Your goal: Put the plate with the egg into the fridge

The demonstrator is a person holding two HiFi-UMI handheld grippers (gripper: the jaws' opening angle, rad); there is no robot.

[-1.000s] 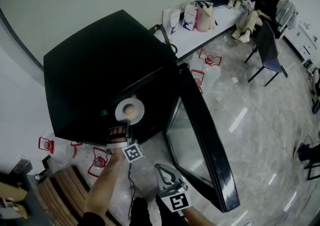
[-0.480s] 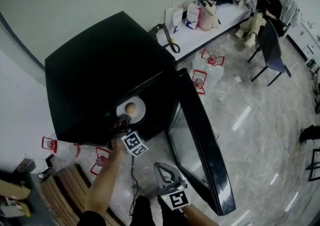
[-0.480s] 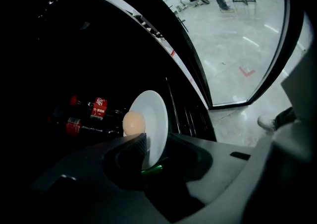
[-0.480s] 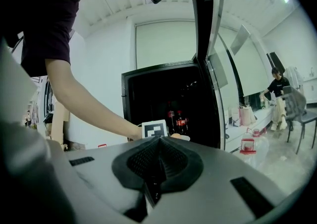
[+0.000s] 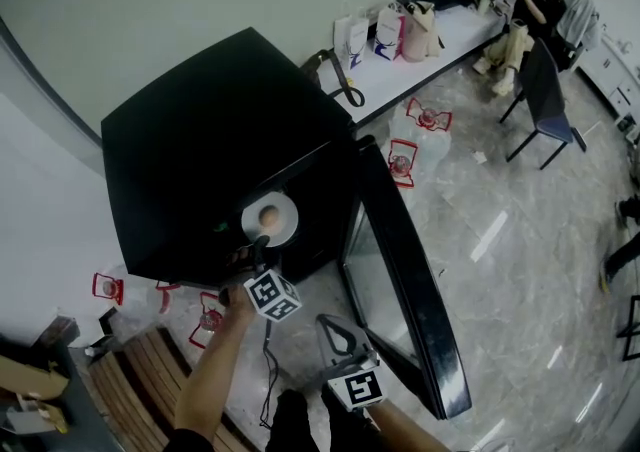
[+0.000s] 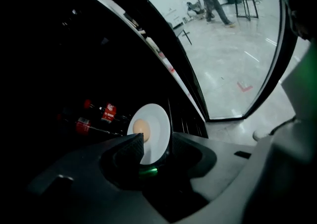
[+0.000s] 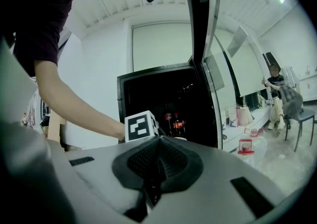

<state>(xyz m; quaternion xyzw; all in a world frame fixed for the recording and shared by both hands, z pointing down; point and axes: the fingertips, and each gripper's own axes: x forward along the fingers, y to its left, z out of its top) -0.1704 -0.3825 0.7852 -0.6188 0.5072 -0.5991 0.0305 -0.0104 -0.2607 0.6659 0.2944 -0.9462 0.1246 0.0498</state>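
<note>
Left gripper point(image 6: 154, 144) has just been spreading its jaws, with the white plate's point(image 6: 158, 126) near rim between them. Plate and egg point(image 6: 141, 129) sit just inside the black fridge's point(image 5: 200, 130) front edge, with red-labelled bottles point(image 6: 101, 114) farther in. Right gripper point(image 7: 156, 166), jaws pressed together, hovers beside the wide-open door point(image 5: 405, 280).

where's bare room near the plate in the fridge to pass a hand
Free: the gap between the plate and the open door. Crowded: bottles on the plate's other side; deeper in is too dark to tell.
</note>
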